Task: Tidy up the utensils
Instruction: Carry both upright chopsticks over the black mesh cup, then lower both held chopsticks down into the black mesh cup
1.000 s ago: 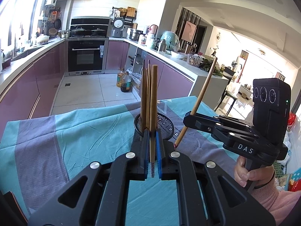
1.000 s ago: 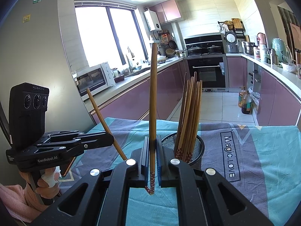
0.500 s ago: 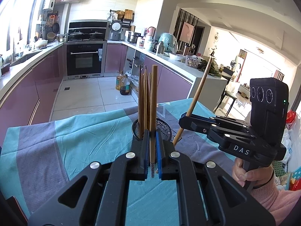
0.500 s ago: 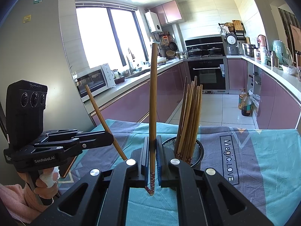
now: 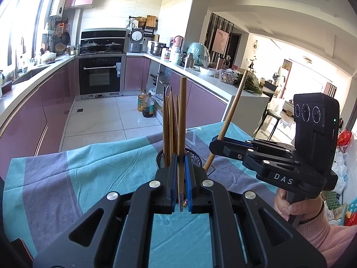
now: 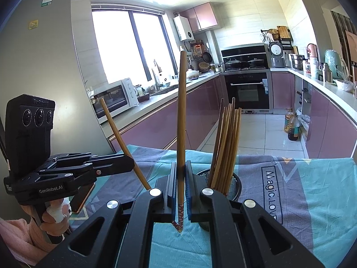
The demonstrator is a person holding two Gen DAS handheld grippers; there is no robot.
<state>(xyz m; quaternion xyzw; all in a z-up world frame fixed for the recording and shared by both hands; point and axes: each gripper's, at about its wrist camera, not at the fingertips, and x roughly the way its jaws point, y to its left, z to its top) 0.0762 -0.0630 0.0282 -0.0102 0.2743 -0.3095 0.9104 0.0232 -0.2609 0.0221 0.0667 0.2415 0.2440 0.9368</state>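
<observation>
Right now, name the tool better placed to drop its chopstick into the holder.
Left. The left tool has the mesh holder straight ahead of its upright chopstick; the right tool has it off to the side.

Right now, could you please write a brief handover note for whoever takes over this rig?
Left gripper: shut on one chopstick, upright.
Right gripper: shut on another chopstick, also upright.
Mesh holder stands on the tablecloth, just beyond both grippers, with a bundle of chopsticks already in it.
Left to do: lower both held chopsticks into the holder and release.
</observation>
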